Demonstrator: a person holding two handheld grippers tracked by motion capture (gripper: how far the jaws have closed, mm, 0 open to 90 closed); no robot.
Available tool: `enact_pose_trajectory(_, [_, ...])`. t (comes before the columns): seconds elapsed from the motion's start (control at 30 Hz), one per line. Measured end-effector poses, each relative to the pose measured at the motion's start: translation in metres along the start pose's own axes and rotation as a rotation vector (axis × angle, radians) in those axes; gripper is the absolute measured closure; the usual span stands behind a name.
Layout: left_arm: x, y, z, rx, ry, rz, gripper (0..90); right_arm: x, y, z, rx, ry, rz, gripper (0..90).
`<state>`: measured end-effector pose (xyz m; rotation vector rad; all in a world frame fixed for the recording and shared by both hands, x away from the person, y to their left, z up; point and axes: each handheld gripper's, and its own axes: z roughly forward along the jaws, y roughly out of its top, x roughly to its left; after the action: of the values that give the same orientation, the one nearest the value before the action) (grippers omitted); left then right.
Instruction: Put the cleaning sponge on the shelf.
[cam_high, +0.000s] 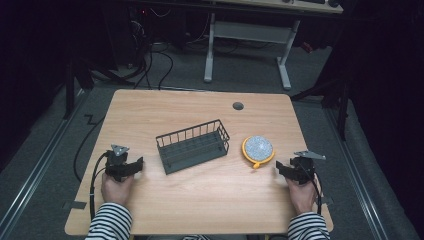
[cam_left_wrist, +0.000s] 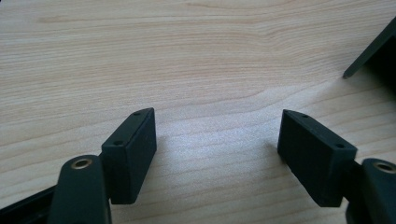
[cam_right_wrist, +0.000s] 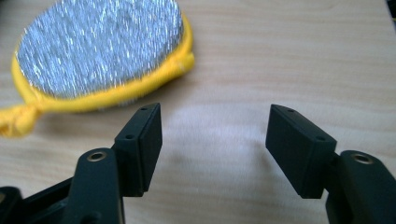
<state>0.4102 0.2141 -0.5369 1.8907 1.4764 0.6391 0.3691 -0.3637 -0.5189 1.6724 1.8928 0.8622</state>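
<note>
A dark wire basket (cam_high: 192, 146) stands empty in the middle of the wooden table (cam_high: 200, 200). Right of it lies a round scrubbing pad (cam_high: 258, 149) with a glittery silver face, a yellow rim and a small yellow loop. My left gripper (cam_high: 138, 164) rests low on the table left of the basket, jaws open over bare wood (cam_left_wrist: 217, 126), with a corner of the basket (cam_left_wrist: 373, 46) at the far right of its view. My right gripper (cam_high: 279, 168) sits right of the pad, open and holding nothing (cam_right_wrist: 215, 121), with the pad (cam_right_wrist: 100, 46) just beyond its left jaw.
A round cable hole (cam_high: 238, 106) sits near the table's far edge. Beyond the table stands a white desk frame (cam_high: 247, 30) with cables on the dark floor. A black cable (cam_high: 95, 175) loops from the left gripper over the table's left edge.
</note>
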Motion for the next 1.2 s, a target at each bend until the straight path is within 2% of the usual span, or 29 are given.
enact_pose_trajectory(0.13, [0.000, 0.000, 0.000, 0.003, -0.004, 0.004, 27.4, 0.003, 0.010, -0.002, -0.016, -0.005, -0.006, 35.9])
enact_pose_trajectory(0.17, [0.000, 0.000, 0.000, 0.002, -0.004, 0.004, 27.4, 0.004, 0.020, -0.003, -0.025, 0.012, -0.006, 35.6])
enact_pose_trajectory(0.37, [0.000, 0.000, 0.000, 0.003, -0.004, 0.004, 27.4, 0.010, 0.046, 0.002, -0.022, 0.053, -0.016, 35.6])
enact_pose_trajectory(0.53, [0.000, 0.000, 0.000, 0.002, -0.004, 0.004, 27.2, 0.014, 0.059, 0.010, 0.009, 0.065, -0.015, 35.5])
enact_pose_trajectory(0.6, [0.000, 0.000, 0.000, 0.003, -0.005, 0.004, 27.1, 0.015, 0.065, 0.018, 0.042, 0.081, -0.011, 35.0])
enact_pose_trajectory(0.67, [0.000, 0.000, 0.000, 0.002, -0.005, 0.004, 27.1, 0.018, 0.070, 0.027, 0.078, 0.076, -0.016, 35.0])
enact_pose_trajectory(0.77, [0.000, 0.000, 0.000, 0.001, -0.005, 0.004, 27.0, 0.016, 0.071, 0.034, 0.085, 0.092, 0.026, 36.5])
enact_pose_trajectory(0.8, [0.000, 0.000, 0.000, 0.001, -0.005, 0.004, 27.0, 0.016, 0.071, 0.034, 0.085, 0.092, 0.026, 36.5])
enact_pose_trajectory(0.87, [0.000, 0.000, 0.000, 0.001, -0.006, 0.003, 26.9, 0.013, 0.068, 0.043, 0.111, 0.101, 0.052, 38.5])
enact_pose_trajectory(0.93, [0.000, 0.000, 0.000, 0.001, -0.005, 0.003, 26.9, 0.012, 0.067, 0.047, 0.115, 0.122, 0.070, 40.6])
enact_pose_trajectory(1.03, [0.000, 0.000, 0.000, 0.003, -0.006, 0.004, 26.9, 0.012, 0.067, 0.048, 0.115, 0.140, 0.062, 47.1])
enact_pose_trajectory(1.07, [0.000, 0.000, 0.000, 0.003, -0.006, 0.004, 26.9, 0.012, 0.066, 0.049, 0.126, 0.160, 0.067, 53.7])
enact_pose_trajectory(1.2, [0.000, 0.000, 0.000, 0.003, -0.006, 0.004, 26.9, 0.014, 0.066, 0.049, 0.141, 0.164, 0.044, 63.9])
